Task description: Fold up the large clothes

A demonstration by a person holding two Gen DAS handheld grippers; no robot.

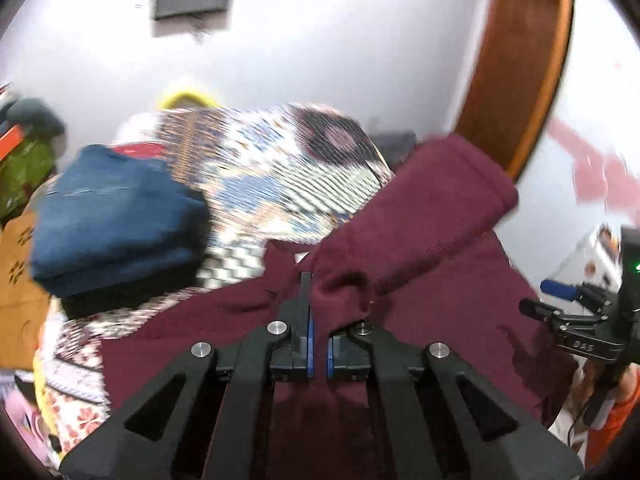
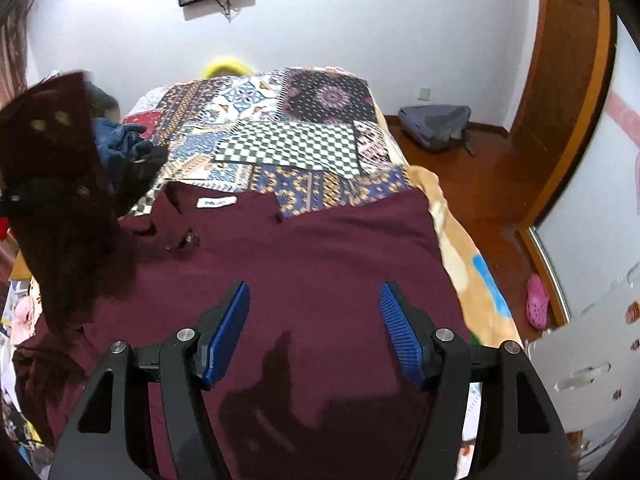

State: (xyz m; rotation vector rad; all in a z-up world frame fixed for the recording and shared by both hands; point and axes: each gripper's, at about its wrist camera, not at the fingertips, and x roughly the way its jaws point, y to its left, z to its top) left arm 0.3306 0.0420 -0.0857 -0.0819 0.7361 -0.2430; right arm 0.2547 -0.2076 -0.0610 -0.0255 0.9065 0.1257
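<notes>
A large maroon sweater (image 2: pixel 304 252) lies spread on the patchwork bed cover (image 2: pixel 280 128), its white neck label (image 2: pixel 217 202) facing up. My left gripper (image 1: pixel 319 304) is shut on the sweater's sleeve (image 1: pixel 432 208) and holds it lifted, the cuff pointing up and right. In the right wrist view that raised sleeve (image 2: pixel 56 184) hangs at the left. My right gripper (image 2: pixel 314 312) is open and empty, hovering above the sweater's body with its blue pads (image 2: pixel 228 332) wide apart.
A pile of blue and dark clothes (image 1: pixel 116 216) sits on the bed's left side, also shown in the right wrist view (image 2: pixel 124 144). A grey backpack (image 2: pixel 436 124) lies on the wooden floor by the wall. A pink shoe (image 2: pixel 536 306) lies right of the bed. A wooden door frame (image 1: pixel 520 64) stands at right.
</notes>
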